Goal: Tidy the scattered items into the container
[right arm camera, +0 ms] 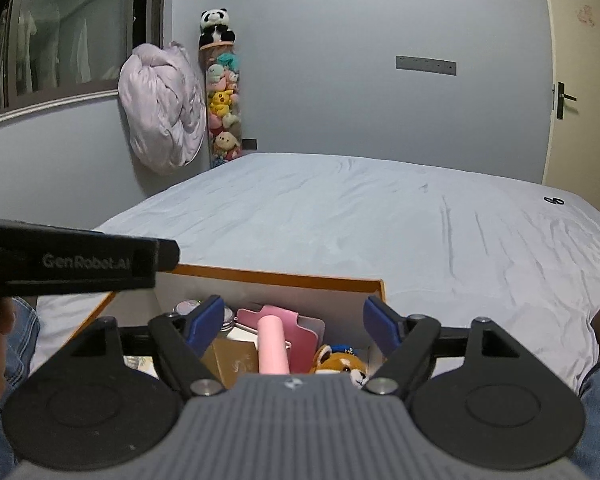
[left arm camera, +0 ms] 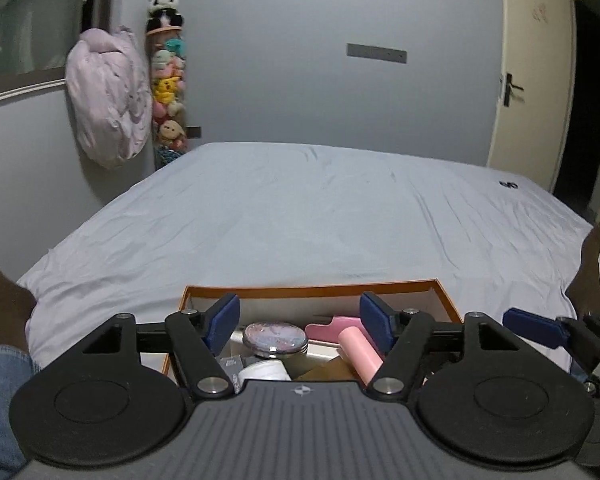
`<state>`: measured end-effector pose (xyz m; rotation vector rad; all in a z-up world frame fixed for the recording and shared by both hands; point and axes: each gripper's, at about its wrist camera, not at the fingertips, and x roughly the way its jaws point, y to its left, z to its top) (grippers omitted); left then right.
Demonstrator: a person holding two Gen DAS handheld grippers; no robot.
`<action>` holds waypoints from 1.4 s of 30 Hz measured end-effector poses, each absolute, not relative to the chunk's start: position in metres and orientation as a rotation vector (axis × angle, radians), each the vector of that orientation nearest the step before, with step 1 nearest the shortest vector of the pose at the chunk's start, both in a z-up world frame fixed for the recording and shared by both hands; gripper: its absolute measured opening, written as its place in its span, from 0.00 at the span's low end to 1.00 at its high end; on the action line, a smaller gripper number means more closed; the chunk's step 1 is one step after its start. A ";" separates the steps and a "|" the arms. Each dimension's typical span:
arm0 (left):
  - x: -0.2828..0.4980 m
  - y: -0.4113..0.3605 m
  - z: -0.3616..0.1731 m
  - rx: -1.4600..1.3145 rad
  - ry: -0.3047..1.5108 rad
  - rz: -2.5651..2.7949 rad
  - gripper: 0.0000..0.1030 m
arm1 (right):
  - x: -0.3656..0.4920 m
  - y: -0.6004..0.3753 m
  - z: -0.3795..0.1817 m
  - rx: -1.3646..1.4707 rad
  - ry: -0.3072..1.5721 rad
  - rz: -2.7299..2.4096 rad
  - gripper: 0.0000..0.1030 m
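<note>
above the box (left arm camera: 444, 300), both tools (left arm camera: 300, 322) (right arm camera: 294, 326) hover spread.

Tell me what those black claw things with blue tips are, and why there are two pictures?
They are grabbing tools that a person holds, one in each hand. Each carries a camera looking forward along its fingers, so you get one picture per hand. The left tool and the right tool are both open and hold nothing. Both hover above an orange box on a bed. Inside the box lie a pink tube, a round tin and a plush toy.
</note>
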<state>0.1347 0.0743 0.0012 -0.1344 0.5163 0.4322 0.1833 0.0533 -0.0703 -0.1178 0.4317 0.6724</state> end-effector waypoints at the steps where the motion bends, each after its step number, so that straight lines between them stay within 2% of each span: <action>1: 0.132 0.074 -0.002 -0.135 0.513 0.443 0.78 | 0.182 0.052 -0.072 -0.115 0.434 0.671 0.77; 13: 0.119 0.066 -0.056 -0.065 0.602 0.542 0.78 | 0.167 0.053 -0.115 -0.161 0.523 0.668 0.80; 27: 0.114 0.068 -0.082 -0.099 0.601 0.580 0.78 | 0.172 0.053 -0.141 -0.157 0.559 0.672 0.85; 32: 0.111 0.077 -0.088 -0.171 0.606 0.587 0.81 | 0.172 0.053 -0.146 -0.150 0.550 0.670 0.85; 34: 0.110 0.079 -0.089 -0.195 0.606 0.591 0.85 | 0.172 0.053 -0.146 -0.138 0.552 0.668 0.86; 42: 0.108 0.081 -0.096 -0.227 0.604 0.606 0.89 | 0.169 0.053 -0.155 -0.119 0.520 0.636 0.87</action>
